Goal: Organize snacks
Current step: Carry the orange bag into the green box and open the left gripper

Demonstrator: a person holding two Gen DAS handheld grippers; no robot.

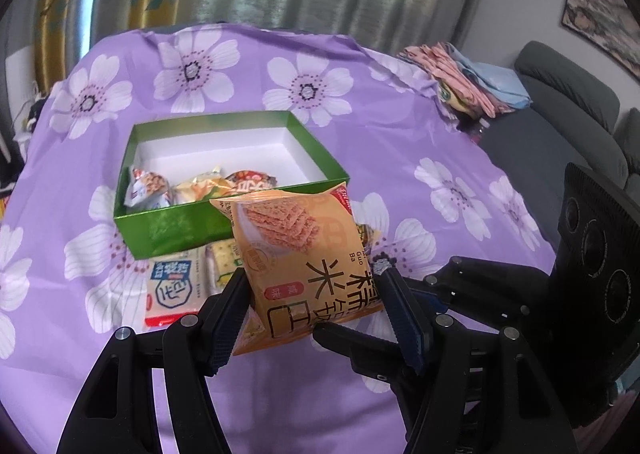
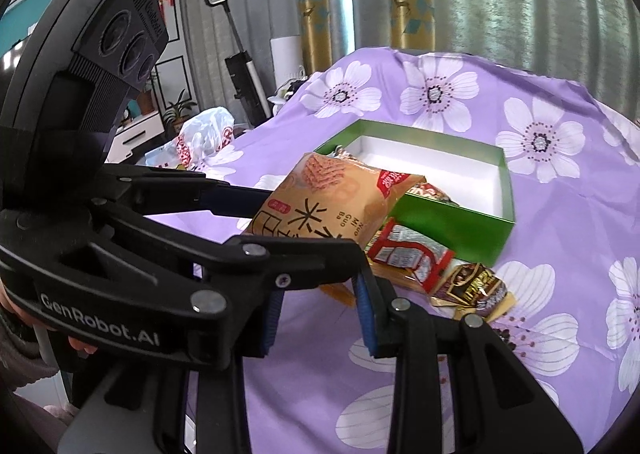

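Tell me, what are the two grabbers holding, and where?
The left gripper pinches the orange snack bag by its lower sides. The right gripper holds nothing.

tongs (image 1: 316, 306): black linkages, silver rivets | pads (image 2: 366, 318): ribbed blue | marking: white "GenRobot.AI"

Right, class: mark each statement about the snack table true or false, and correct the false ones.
1. The left tool grips an orange snack packet. True.
2. The green box is closed with a lid. False: it is open, with a white inside.
3. The box holds no snacks. False: several packets lie at its near end.
4. The right tool holds nothing between its fingers. True.
5. The tablecloth is purple with white flowers. True.
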